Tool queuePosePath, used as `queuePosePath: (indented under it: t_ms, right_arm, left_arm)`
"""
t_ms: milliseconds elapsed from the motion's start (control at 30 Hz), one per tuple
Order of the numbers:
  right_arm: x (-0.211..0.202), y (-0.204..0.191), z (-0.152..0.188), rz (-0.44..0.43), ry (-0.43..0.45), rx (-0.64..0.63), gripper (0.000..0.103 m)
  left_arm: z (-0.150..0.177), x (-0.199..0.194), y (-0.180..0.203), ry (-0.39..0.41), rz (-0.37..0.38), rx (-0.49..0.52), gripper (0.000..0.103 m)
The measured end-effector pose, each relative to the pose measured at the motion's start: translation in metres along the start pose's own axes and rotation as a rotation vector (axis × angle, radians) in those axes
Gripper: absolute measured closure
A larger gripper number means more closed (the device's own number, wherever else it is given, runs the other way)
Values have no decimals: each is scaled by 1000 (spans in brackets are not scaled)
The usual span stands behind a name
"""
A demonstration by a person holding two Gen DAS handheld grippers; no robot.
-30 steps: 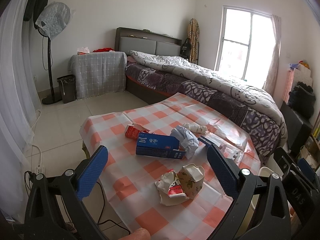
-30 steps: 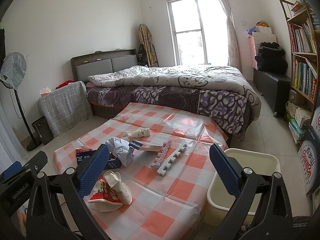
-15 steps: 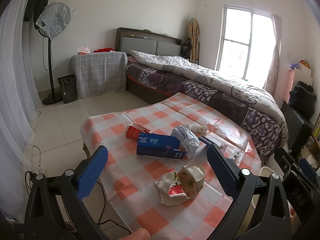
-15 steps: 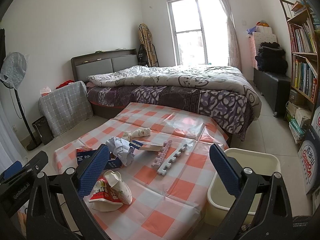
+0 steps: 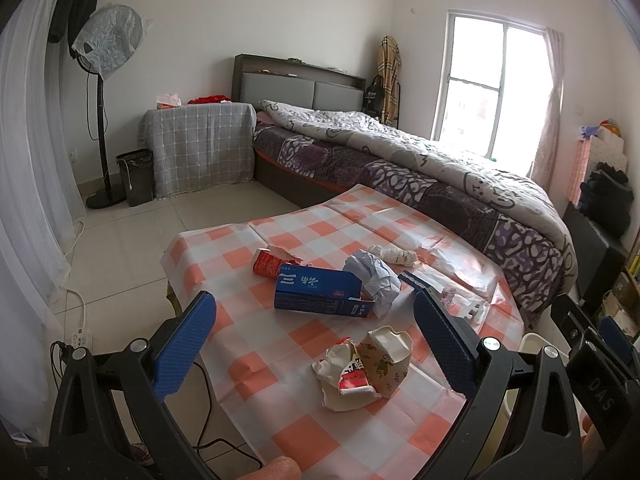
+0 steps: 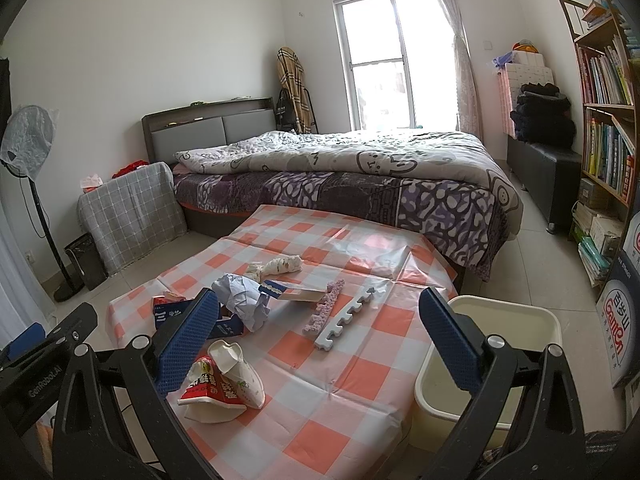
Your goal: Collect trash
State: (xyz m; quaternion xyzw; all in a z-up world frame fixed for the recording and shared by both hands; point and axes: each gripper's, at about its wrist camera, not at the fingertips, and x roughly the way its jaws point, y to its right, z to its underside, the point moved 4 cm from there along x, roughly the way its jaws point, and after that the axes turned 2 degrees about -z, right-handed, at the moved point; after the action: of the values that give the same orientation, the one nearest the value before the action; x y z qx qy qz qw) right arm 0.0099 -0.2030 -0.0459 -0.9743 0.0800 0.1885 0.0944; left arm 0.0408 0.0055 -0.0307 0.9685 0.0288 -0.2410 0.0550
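Trash lies on a table with an orange-checked cloth. Near the front are crushed paper cups. Behind them lie a blue carton, a red packet, a crumpled white paper ball, a rolled wrapper, a flat blue-edged box and foam strips. A cream bin stands right of the table. My left gripper and right gripper are both open and empty, held above the table's near edge.
A bed runs along the table's far side. A bookshelf and boxes stand at right. A fan, a dark waste bin and a covered side table stand at far left. Cables and a power strip lie on the floor.
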Motion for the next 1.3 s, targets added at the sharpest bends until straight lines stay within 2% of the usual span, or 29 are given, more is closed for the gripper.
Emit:
queuePosePath:
  t_ms: [733, 867, 1000, 1133, 1167, 1300]
  right_arm:
    - [1, 0, 0, 0, -1, 2, 7]
    - [4, 0, -3, -4, -33, 23, 7]
    - [9, 4, -20, -16, -94, 60, 7]
    - [18, 12, -41, -28, -151, 85, 7]
    - [25, 16, -46, -26, -168, 93, 7]
    - [53, 44, -60, -1, -248, 157, 7]
  left_arm:
    - [9, 6, -7, -5, -3, -2, 7]
    - [9, 14, -14, -31, -2, -14, 7]
    - [-2, 32, -29, -127, 45, -63, 7]
    - [-2, 66, -22, -322, 143, 12, 7]
    - [4, 76, -15, -390, 161, 40, 7]
    - [33, 100, 2, -544, 170, 66, 7]
